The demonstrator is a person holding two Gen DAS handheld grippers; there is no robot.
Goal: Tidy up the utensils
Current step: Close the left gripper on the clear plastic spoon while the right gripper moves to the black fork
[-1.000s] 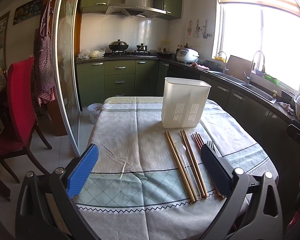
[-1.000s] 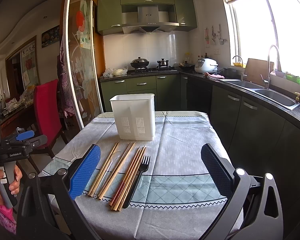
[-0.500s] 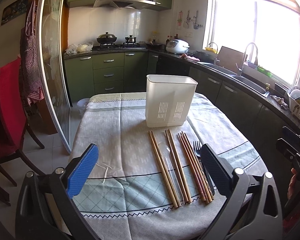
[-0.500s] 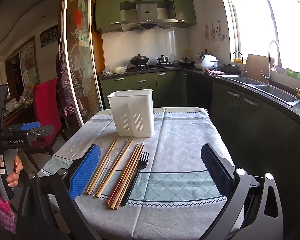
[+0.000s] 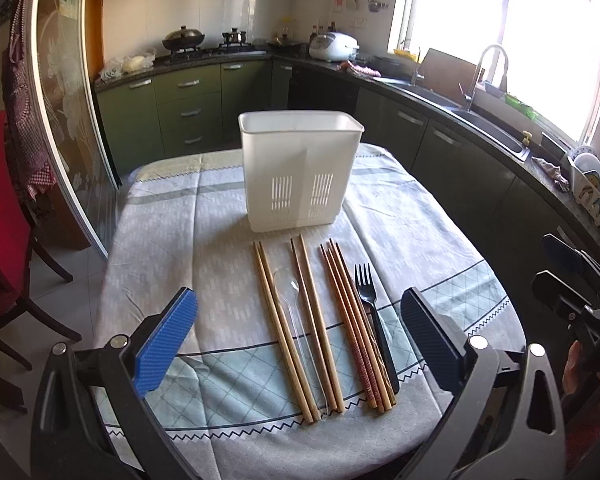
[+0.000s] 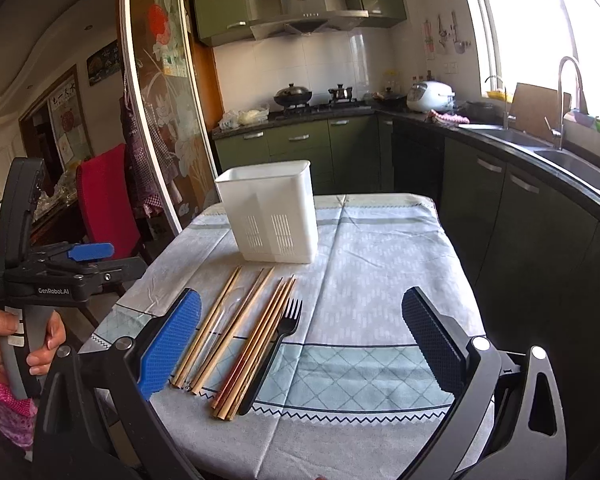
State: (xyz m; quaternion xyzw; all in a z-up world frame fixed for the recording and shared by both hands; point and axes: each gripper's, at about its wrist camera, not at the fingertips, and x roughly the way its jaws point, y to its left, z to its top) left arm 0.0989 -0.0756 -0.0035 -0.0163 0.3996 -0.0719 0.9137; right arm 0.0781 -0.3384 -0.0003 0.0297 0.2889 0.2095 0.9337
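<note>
We've got both grippers hovering wide open, left gripper (image 5: pixel 298 338) and right gripper (image 6: pixel 300 338), holding nothing. The chopsticks (image 5: pixel 286 328), clear spoon (image 5: pixel 296 312) and black fork (image 5: pixel 374 320) lie side by side just in front of the white holder (image 5: pixel 300 168) on the tablecloth (image 5: pixel 172 240).

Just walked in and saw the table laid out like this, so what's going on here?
A person is holding a two-finger tool in each hand over a clothed table, about to sort utensils. The left tool and right tool are both open and hold nothing. Several wooden chopsticks, a clear plastic spoon and a black fork lie in a row in front of an upright white utensil holder. No utensil shows above the holder's rim.
</note>
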